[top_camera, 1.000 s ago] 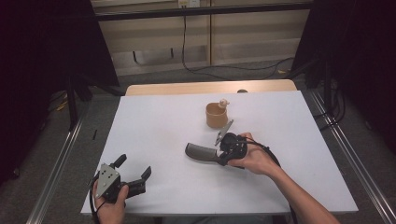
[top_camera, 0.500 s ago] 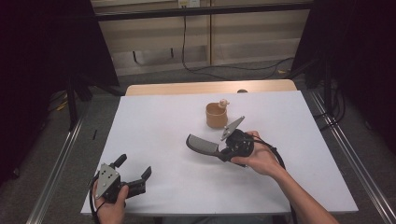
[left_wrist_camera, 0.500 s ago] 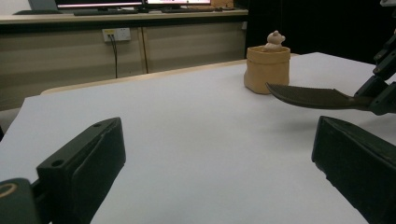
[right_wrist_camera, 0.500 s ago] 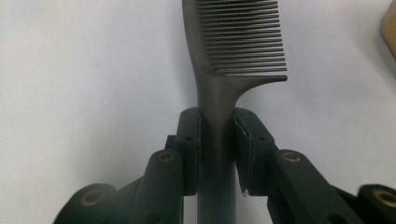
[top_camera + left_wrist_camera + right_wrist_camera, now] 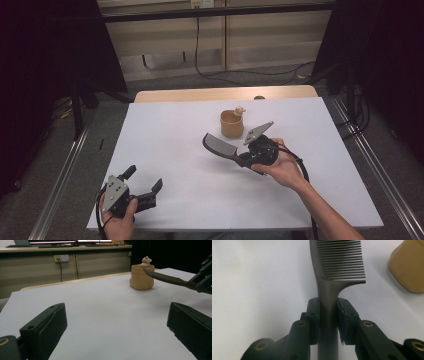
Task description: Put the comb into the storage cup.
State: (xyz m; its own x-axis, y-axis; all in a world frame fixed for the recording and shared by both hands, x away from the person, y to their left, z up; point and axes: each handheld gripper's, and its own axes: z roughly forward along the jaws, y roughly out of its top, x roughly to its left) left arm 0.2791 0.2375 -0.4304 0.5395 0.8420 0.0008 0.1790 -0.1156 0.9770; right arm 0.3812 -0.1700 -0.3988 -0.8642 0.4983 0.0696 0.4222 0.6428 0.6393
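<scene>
A dark grey comb (image 5: 220, 145) is held by its handle in my right gripper (image 5: 243, 159), which is shut on it at mid-table, lifted above the white table (image 5: 175, 130). In the right gripper view the jaws clamp the comb (image 5: 337, 267) handle from both sides, teeth pointing right. A tan sack-shaped pot (image 5: 232, 124) with a small figure on its rim stands just behind the comb. In the left gripper view the pot (image 5: 141, 277) is far ahead and the comb (image 5: 166, 278) comes in from the right. My left gripper (image 5: 145, 187) rests at the front left, open, nothing between its jaws.
The white sheet covers the table, with a wooden strip (image 5: 225, 94) along its far edge. Metal rails (image 5: 372, 165) run along both sides. Cables (image 5: 210, 70) lie on the floor behind, under a low wall.
My right gripper has lifted the comb and carried it a little toward the pot, its head tilting upward. The left gripper has stayed in place.
</scene>
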